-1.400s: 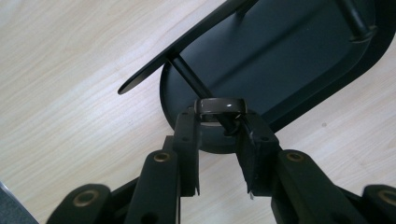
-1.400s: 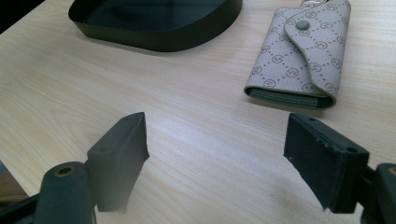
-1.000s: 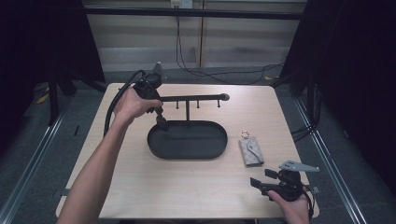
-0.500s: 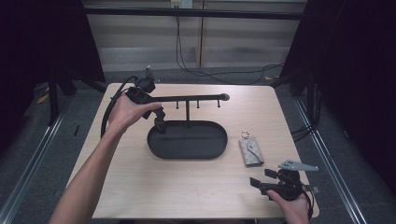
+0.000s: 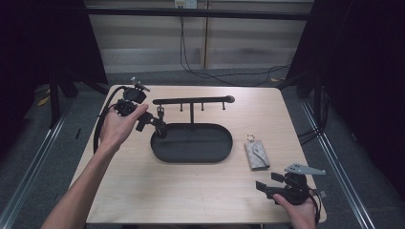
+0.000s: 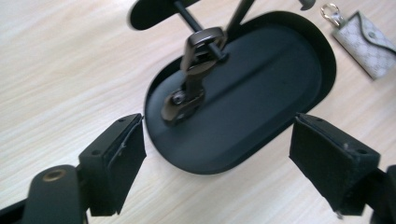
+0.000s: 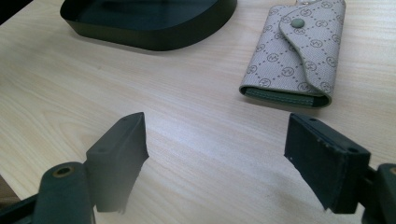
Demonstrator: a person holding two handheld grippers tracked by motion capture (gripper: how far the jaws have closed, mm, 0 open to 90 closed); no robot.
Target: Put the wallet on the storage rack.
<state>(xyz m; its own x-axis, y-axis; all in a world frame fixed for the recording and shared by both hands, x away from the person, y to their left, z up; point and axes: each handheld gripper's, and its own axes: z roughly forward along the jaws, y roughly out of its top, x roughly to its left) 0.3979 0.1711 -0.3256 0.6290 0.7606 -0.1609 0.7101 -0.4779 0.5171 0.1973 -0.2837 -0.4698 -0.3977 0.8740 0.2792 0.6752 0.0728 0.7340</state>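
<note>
A dark metal snap clasp [image 6: 189, 79] hangs from a peg of the black T-shaped rack [image 5: 191, 101], above the black oval tray [image 5: 191, 143] on the wooden table [image 5: 143, 191]. Just beside it, the left gripper [image 5: 160, 129] has just opened its fingers, nothing between them. The right gripper [image 5: 265, 187] rests open near a beige patterned key pouch [image 5: 257, 155].

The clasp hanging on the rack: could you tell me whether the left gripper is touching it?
Apart. The left gripper view shows the left gripper open, its jaws wide to either side, and the clasp hanging on its peg well beyond them.
</note>
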